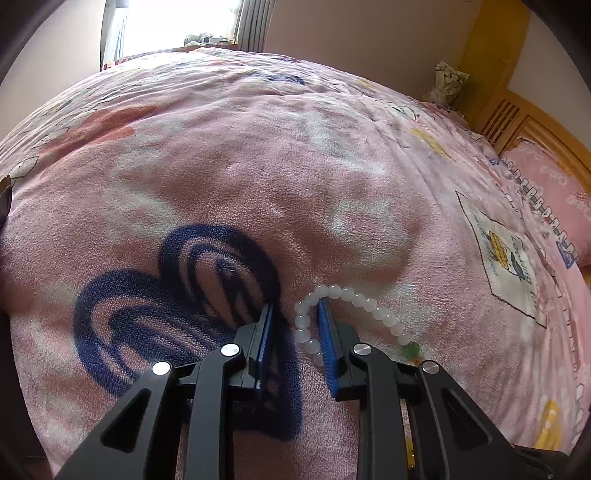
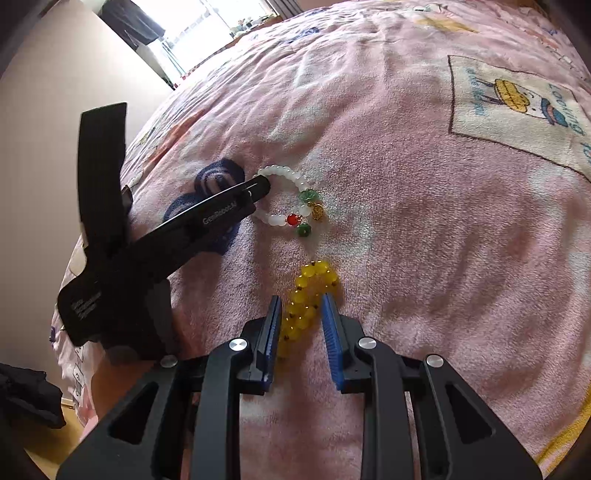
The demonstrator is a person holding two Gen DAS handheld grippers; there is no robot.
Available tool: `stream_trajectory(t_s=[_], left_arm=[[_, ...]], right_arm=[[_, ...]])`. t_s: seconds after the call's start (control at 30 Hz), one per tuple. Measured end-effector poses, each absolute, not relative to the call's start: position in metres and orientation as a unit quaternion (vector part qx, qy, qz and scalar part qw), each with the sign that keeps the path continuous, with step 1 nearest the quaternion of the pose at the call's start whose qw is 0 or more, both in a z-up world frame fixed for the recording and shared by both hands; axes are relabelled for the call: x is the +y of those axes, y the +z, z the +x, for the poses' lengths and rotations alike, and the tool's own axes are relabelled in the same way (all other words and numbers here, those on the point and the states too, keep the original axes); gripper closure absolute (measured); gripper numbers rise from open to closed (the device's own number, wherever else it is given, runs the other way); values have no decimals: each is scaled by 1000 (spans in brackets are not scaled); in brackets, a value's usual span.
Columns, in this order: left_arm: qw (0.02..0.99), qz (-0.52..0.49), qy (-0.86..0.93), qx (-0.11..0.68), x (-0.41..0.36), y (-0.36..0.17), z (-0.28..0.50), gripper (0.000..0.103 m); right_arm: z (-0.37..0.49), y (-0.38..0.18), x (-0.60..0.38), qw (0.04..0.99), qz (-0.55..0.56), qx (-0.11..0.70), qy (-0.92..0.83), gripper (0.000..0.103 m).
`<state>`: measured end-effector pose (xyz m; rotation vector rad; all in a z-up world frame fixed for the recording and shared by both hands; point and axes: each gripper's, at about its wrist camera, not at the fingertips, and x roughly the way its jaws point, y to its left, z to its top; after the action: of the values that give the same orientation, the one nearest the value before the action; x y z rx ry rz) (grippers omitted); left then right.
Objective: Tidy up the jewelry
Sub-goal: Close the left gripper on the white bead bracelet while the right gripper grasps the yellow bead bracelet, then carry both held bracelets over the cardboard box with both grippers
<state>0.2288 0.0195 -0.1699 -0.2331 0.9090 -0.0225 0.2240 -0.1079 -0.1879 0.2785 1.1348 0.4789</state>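
Observation:
A white bead bracelet [image 1: 347, 295] with green, red and gold charms lies on the pink blanket [image 1: 258, 166]. My left gripper [image 1: 295, 308] is open low over it; its left rim lies between the fingers and the right finger stands inside the loop. The right wrist view shows the same bracelet [image 2: 286, 173] with the left gripper's tip [image 2: 260, 184] on it. A yellow bead bracelet [image 2: 314, 284] lies bunched on the blanket. My right gripper [image 2: 301, 301] is open around its near part, a finger on each side.
The bed fills both views. A pink pillow [image 1: 554, 192] and wooden headboard [image 1: 524, 122] are at the right. A window [image 1: 177, 22] is beyond the far edge. The bed's left edge drops to the floor [image 2: 48, 435].

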Motion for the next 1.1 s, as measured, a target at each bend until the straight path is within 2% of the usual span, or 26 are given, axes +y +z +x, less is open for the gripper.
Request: stream_trajectory(t_s=[0.17,0.47,0.73,1.1], left_arm=[[889,-139,-30,435,29,-167,223,90],[888,-138,-41,437,27,-157,210,94],[887,-132,-43,441,23,-146,195,94],[900,-148,-31,409,31,-86,147,94]], right_arm=[[220,-190,-104,815,126,519,224,94],[200,-175,-122,818,135,511,226,94],[176,-133,-124,832,119,491,228,94],[137,-57,-127,856,94,455,227,94]])
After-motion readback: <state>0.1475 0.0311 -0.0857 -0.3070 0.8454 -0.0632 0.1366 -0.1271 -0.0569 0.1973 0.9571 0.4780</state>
